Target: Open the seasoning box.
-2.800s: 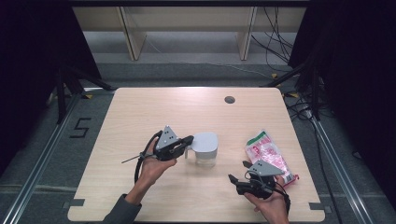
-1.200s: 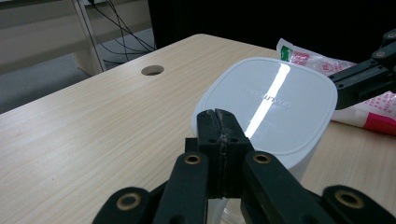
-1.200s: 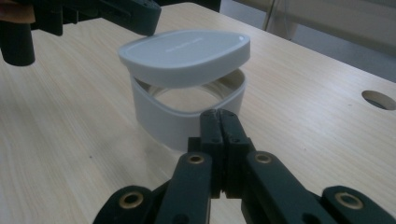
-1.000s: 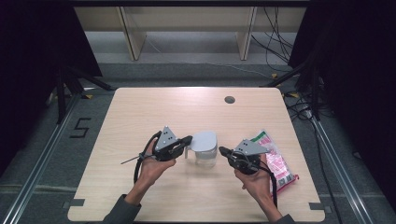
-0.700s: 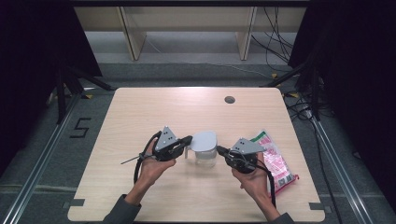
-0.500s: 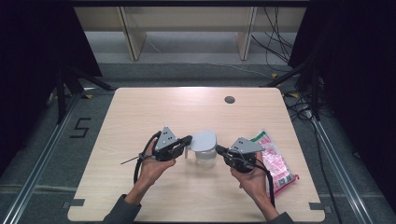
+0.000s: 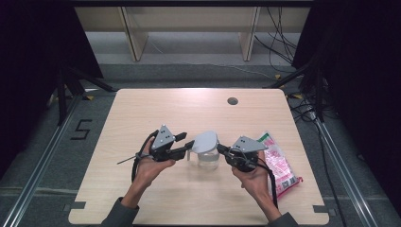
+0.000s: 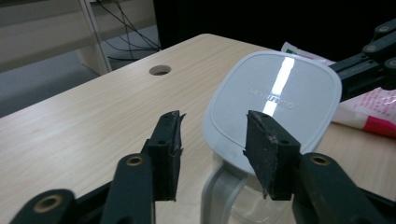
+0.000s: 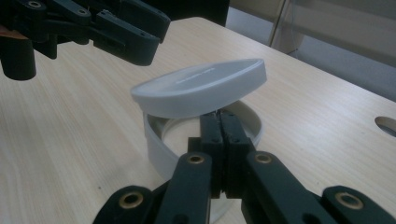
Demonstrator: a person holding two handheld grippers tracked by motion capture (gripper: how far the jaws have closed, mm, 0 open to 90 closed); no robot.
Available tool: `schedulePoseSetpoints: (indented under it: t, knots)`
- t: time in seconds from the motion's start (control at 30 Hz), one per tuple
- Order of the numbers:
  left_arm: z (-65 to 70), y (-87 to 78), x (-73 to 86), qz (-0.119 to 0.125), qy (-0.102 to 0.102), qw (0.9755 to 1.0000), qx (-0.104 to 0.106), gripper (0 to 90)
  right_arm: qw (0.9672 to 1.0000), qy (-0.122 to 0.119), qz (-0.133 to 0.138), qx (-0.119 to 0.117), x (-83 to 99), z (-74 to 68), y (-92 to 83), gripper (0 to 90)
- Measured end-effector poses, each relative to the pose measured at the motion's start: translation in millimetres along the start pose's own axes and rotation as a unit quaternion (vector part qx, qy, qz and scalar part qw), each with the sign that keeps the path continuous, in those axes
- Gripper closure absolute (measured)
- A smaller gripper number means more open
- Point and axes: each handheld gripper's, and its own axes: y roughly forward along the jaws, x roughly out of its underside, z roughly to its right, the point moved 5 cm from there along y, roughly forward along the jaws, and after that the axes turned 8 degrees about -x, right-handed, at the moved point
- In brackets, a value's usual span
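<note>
From the high view you get an evenly lit wooden table (image 7: 142,113) at centre frame, with black, unlit surroundings down the left and right edges. Shadows under your hands are faint and soft. The picture is slightly soft overall. In the left gripper view a bright white streak of glare, reflected from overhead light, runs across the white lid (image 8: 275,88); the black jaws at the bottom are blurred. In the right gripper view the near jaws look soft and the upper corners blur.
</note>
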Motion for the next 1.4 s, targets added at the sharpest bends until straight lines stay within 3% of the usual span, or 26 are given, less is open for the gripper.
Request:
schedulePoseSetpoints:
  t: [0.07,0.17,0.2,0.3,0.33,0.37,0.47,0.53,0.63,0.73,0.9,0.93,0.97,1.07,1.23,1.33,1.4]
  knots:
    - [0.6,-0.8,-2.3,-0.013,0.006,0.9998,0.013,52.0,0.9998,0.019,0.001,-0.004,-0.8,-2.3,1.9,90.0]
    - [0.8,-0.8,-5.5,-0.018,0.011,0.9997,0.012,49.5,0.9999,0.012,0.0,0.003,-3.4,-1.1,3.5,90.0]
    - [0.9,-0.8,-6.3,-0.02,0.007,0.9997,0.014,49.3,0.9998,0.018,-0.005,-0.004,-4.3,-2.6,3.4,90.0]
    - [-0.3,0.0,-9.4,-0.026,0.016,0.9993,0.02,47.6,0.9999,0.008,0.002,-0.007,-8.5,-2.4,5.3,90.0]
    - [1.1,-0.1,-8.9,-0.029,0.008,0.9994,0.018,47.1,0.9999,0.008,0.013,0.004,-10.2,-1.3,5.8,90.0]
    - [0.9,-0.6,-8.7,-0.029,0.013,0.9993,0.02,46.9,0.9999,0.011,0.004,-0.003,-10.6,-2.8,5.2,90.0]
    - [3.3,-4.7,-5.0,-0.015,0.002,0.9997,0.02,46.7,0.9997,0.021,0.009,-0.007,-12.7,-4.7,7.7,90.0]
    - [5.1,-9.3,-0.5,-0.011,-0.003,0.9998,0.013,46.3,0.9999,0.004,0.012,-0.004,-14.1,-3.4,9.7,90.0]
    - [4.0,-17.3,6.9,0.002,-0.019,0.9998,0.007,45.4,0.9999,-0.002,0.011,-0.003,-15.8,-3.9,10.7,90.0]
    - [5.2,-22.1,15.0,0.011,-0.037,0.9992,0.008,45.0,0.9998,0.014,0.006,-0.009,-18.2,-8.2,10.4,90.0]
    - [8.9,-28.6,26.1,0.017,-0.046,0.9988,-0.001,43.9,0.9998,-0.011,0.013,-0.011,-24.1,-8.1,12.6,90.0]
    - [8.7,-28.2,27.8,0.019,-0.035,0.9992,-0.001,43.2,0.9998,-0.01,0.017,-0.01,-24.8,-8.8,13.8,90.0]
    - [10.7,-28.1,29.4,0.016,-0.046,0.9988,-0.005,42.0,0.9998,-0.008,0.015,-0.012,-25.4,-9.5,14.3,90.0]
    - [15.0,-29.5,32.6,0.017,-0.04,0.999,-0.008,41.7,0.9997,-0.001,0.022,-0.01,-27.3,-11.6,16.1,90.0]
    - [24.7,-30.7,39.2,0.026,-0.051,0.9983,0.001,39.5,0.9996,-0.008,0.02,-0.016,-30.5,-14.4,18.0,90.0]
    - [28.6,-30.9,45.2,0.027,-0.054,0.9982,-0.002,39.0,0.9994,-0.022,0.019,-0.018,-33.0,-15.9,19.4,90.0]
    - [29.6,-31.9,48.6,0.023,-0.05,0.9985,-0.006,38.9,0.9994,-0.017,0.023,-0.02,-34.9,-19.4,21.3,90.0]
